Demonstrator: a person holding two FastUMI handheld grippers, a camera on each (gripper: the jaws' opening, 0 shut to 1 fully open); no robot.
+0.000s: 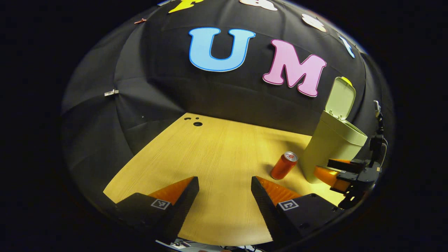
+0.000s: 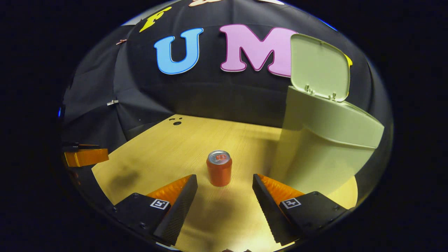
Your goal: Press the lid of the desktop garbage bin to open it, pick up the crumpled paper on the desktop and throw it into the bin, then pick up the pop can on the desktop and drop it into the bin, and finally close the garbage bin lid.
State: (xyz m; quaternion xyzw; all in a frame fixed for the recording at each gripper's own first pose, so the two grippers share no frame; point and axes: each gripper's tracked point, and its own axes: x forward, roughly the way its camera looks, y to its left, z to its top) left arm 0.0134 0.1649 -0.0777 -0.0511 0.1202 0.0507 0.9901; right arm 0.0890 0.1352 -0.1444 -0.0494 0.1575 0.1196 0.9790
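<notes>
Progress: lid (image 2: pixel 320 66) of the garbage bin (image 2: pixel 325 150) is standing open and upright, so the pressing step looks done; no crumpled paper is lying on the desktop (image 2: pixel 168 147), so I am judging that it is already inside the bin, though the bin's inside is hidden.
Remaining: pop can (image 2: pixel 219 168) is standing upright on the desktop, not yet picked up; dropping it in and closing the lid are both outstanding.
Right gripper (image 2: pixel 224 189): fingers are spread wide and holding nothing, sitting at the lower middle of the right gripper view.
Can versus right fingers: the can is standing just ahead of the fingertips, centred on the gap between them, touching neither finger.
Bin: it is rising at the right of the right gripper view, near the can and beyond the finger on that side.
Left gripper (image 1: pixel 224 190): fingers are likewise spread wide and empty at the lower middle of the left gripper view.
Can versus left fingers: the can (image 1: pixel 284 165) is showing right of centre, beyond the right-hand fingertip and outside the gap, just beside the bin (image 1: pixel 332 147).
Next need: I am judging that the right gripper is the one lined up for the can.
</notes>
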